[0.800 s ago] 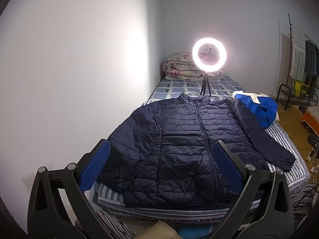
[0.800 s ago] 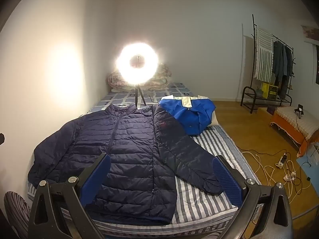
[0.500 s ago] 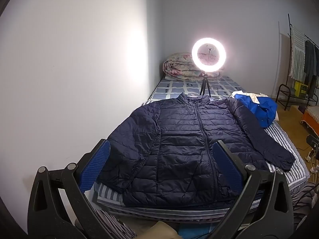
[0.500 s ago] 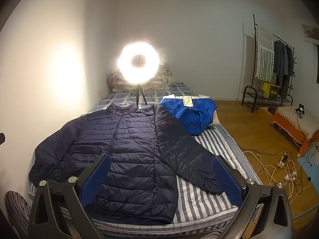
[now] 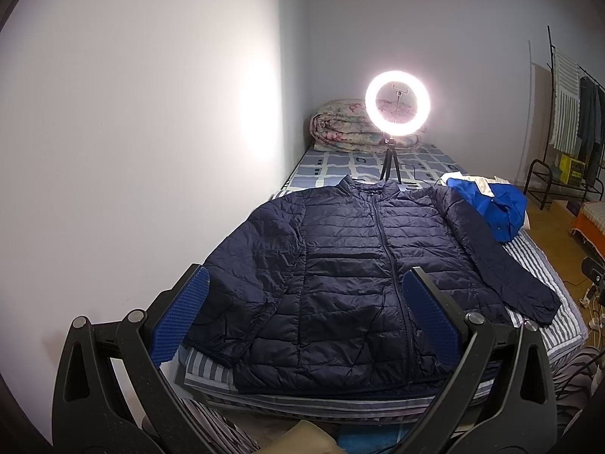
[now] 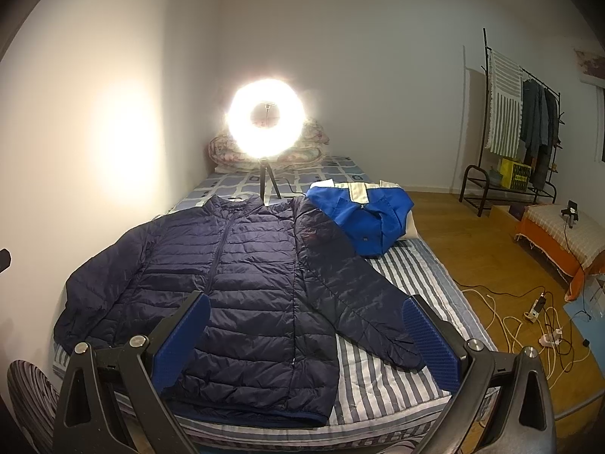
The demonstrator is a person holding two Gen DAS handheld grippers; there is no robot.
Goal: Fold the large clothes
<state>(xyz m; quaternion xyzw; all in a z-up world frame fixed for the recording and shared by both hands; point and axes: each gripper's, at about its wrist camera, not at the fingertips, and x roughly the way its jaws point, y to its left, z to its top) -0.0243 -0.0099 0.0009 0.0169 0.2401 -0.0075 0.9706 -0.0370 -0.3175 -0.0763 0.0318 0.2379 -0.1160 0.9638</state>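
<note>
1. Navy quilted nylon, that's our target: the puffer jacket (image 5: 363, 276) lies face up and zipped on the striped bed (image 6: 397, 374), collar toward the far end, hem at the near edge, both sleeves spread out to the sides.
2. We've got the left gripper (image 5: 302, 325) hovering above the hem with jaws spread wide and nothing between them; the right gripper (image 6: 306, 336) hangs over the hem and the outstretched sleeve, equally wide open and empty.
3. Our read: folding hasn't begun, and a sleeve comes first. We'd go for the cuffs, pinching through both layers, because this slick, puffy fabric will likely slide out of a shallow bite.
4. We'd carry each sleeve flat across the chest, lifting low so trapped air doesn't balloon the panel, then fold hem toward collar.
5. Watch the right sleeve: its cuff sits close to the mattress edge and could slip off.
6. Now the count, moving outward: one navy jacket, two sleeves, two grippers.
7. One blue garment (image 6: 363, 219) heaped just beside the right shoulder.
8. One ring light (image 5: 397, 103) on a tripod beyond the collar, one rolled quilt (image 5: 340, 125) behind it, one clothes rack (image 6: 518, 113) by the far wall.
</note>
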